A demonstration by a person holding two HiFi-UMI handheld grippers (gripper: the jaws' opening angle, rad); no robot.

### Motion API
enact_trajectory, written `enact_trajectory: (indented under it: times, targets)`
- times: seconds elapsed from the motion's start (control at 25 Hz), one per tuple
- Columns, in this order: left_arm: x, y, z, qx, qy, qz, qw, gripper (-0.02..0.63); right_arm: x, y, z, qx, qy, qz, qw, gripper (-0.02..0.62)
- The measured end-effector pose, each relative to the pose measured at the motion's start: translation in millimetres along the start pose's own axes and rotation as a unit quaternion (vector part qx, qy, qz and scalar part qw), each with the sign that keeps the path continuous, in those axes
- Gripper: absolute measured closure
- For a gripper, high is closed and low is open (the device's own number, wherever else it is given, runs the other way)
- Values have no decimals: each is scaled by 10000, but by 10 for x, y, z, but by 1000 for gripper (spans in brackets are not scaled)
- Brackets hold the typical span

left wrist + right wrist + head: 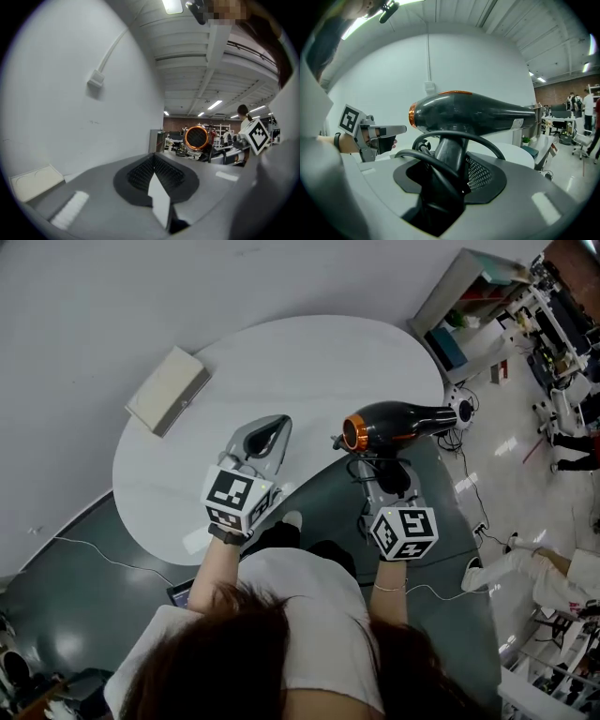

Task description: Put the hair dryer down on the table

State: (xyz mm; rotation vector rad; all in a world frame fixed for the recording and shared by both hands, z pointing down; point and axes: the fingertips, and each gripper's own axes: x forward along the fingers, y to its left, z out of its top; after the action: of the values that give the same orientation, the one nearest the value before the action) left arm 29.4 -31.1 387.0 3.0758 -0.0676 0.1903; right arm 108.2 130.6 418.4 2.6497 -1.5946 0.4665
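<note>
Head view: the right hand-held gripper (382,468) holds the hair dryer (398,421) above the edge of the white worktop (309,362). The left hand-held gripper (279,425) hangs over the worktop.
Left gripper view: jaws together, empty.
Right gripper view: jaws clamp the dryer's handle, barrel level.
</note>
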Motion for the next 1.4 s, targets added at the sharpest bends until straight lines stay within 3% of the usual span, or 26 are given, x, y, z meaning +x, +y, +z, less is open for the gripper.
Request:
enact_trajectory:
  times: [0.28, 0.6, 1.0, 1.4]
  targets:
    - [8, 299, -142, -182, 147, 242, 9994, 548, 410, 88, -82, 85, 239, 317, 9992, 403]
    - [7, 856, -237, -394, 189, 1093, 9930, 548, 1231, 247, -23, -23, 473, 1191, 9917, 403]
    - [338, 1465, 128, -475, -147, 2311, 9717, 548, 2229, 289, 510, -554, 650, 2488, 9648, 403]
    - [427, 1542, 115, -596, -147, 3290, 9423, 548, 2610, 282, 642, -899, 714, 3421, 9326, 403]
